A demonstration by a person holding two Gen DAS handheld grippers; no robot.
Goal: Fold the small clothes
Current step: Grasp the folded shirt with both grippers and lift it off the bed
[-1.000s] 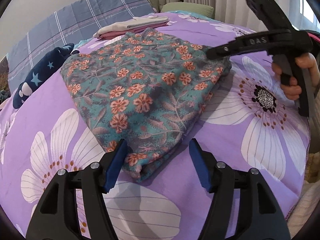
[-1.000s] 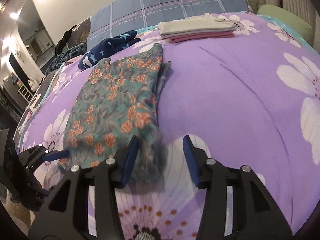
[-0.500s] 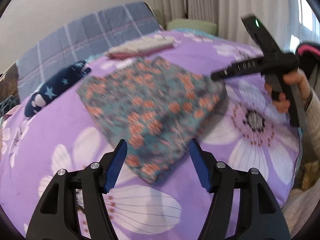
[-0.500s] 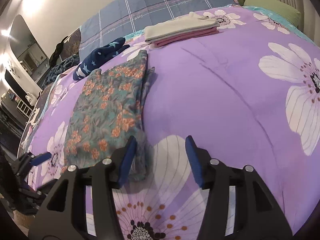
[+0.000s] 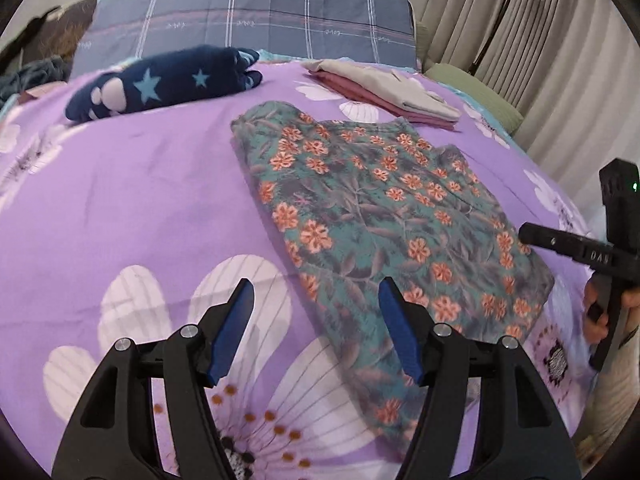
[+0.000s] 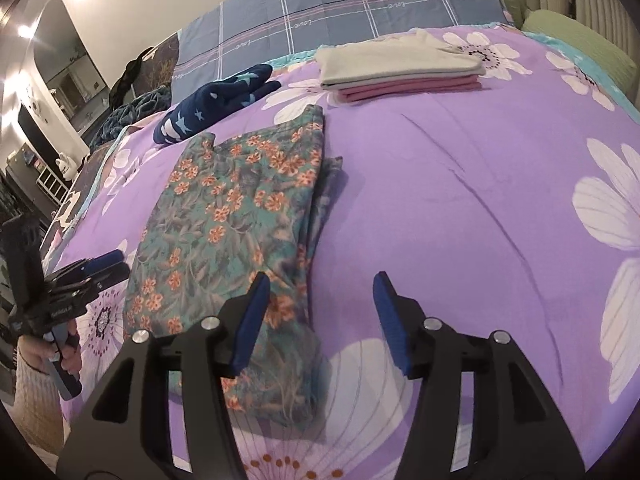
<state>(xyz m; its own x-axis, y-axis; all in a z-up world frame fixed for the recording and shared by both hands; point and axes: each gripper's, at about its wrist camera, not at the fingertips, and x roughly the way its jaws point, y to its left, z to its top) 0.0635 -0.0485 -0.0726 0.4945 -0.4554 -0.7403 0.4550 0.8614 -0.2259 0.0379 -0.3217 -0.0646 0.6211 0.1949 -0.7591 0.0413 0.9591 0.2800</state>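
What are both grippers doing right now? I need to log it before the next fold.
Left gripper: open, holding nothing.
Right gripper: open, its fingers have just been opening, nothing between them; teal flowered folded garment lies free.

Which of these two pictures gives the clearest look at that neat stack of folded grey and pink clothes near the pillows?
The right wrist view: the folded stack lies broad and sharp there, with the grey piece on top and the pink layers showing along its front edge. In the left wrist view the stack appears smaller, skewed and slightly blurred, beyond the floral garment.
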